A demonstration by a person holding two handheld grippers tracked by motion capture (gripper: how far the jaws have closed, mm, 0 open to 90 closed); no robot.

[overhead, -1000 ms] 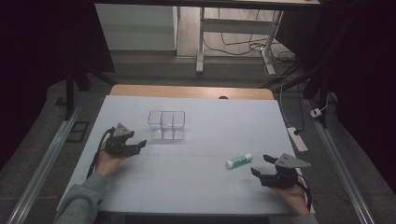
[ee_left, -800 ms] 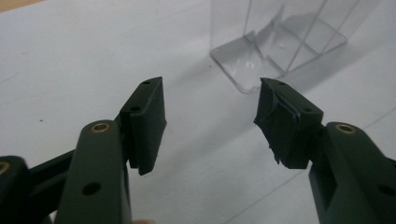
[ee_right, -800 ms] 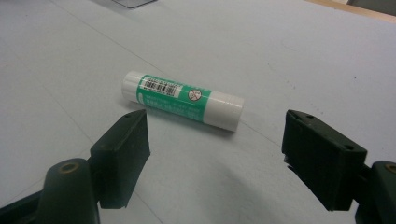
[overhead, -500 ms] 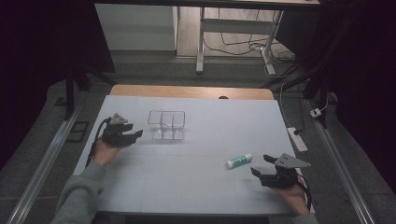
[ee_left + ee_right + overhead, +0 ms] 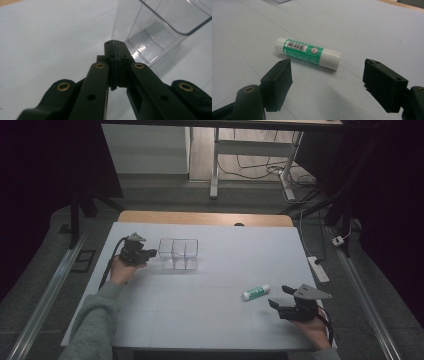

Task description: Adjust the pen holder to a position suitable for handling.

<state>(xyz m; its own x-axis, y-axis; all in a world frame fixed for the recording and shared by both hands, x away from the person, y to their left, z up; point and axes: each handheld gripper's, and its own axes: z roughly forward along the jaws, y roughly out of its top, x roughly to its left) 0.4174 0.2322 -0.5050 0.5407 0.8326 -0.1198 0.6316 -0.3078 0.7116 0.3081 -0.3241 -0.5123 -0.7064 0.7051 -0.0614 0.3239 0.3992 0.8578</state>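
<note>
Just beside the clear box (image 5: pixel 178 254), left tongs (image 5: pixel 115 46) closed empty; right tongs (image 5: pixel 327 82) wide before glue stick (image 5: pixel 308 53).

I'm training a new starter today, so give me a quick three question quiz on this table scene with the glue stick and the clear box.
1. True or false: the right gripper is shut on the glue stick.
2. Which thing stands nearest the left gripper? A. the glue stick B. the clear box C. the power strip
3. In a word: does the glue stick stand upright or lie flat on the table?

Key
1. False: its jaws stand open, with the glue stick lying ahead of them.
2. B: the shut jaws point at the box's near wall.
3. Flat, on its side.
</note>
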